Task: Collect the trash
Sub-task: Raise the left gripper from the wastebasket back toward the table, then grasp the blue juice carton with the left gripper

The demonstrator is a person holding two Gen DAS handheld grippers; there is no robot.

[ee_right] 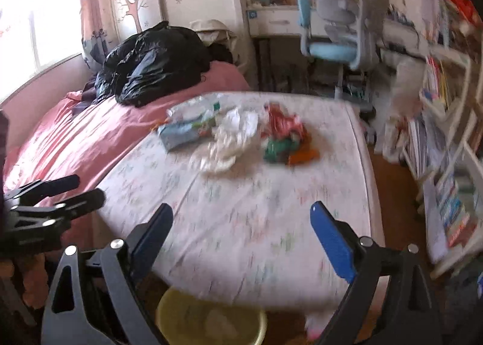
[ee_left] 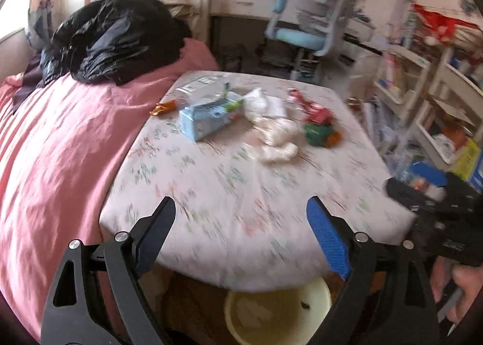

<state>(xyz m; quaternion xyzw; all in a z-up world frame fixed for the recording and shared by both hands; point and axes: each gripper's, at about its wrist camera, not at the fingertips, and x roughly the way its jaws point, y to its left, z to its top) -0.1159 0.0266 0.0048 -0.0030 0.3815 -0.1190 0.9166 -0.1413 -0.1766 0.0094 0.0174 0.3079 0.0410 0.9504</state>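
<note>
Trash lies in a cluster on the far part of a floral bed sheet point(ee_left: 241, 194): a light blue carton point(ee_left: 202, 120), crumpled white tissues point(ee_left: 274, 131), red and green wrappers point(ee_left: 318, 125) and an orange wrapper point(ee_left: 163, 108). The same pile shows in the right wrist view, with the tissues point(ee_right: 229, 137) and wrappers point(ee_right: 286, 137). A yellow bin point(ee_left: 277, 308) stands on the floor at the bed's near edge, also in the right wrist view point(ee_right: 208, 318). My left gripper point(ee_left: 241, 218) is open and empty above the near sheet. My right gripper point(ee_right: 241, 221) is open and empty too.
A pink duvet point(ee_left: 60, 149) covers the left of the bed, with a black plastic bag point(ee_left: 114, 40) on it. A blue and grey desk chair point(ee_left: 308, 28) and desk stand behind. White shelves point(ee_left: 437, 97) with books line the right side.
</note>
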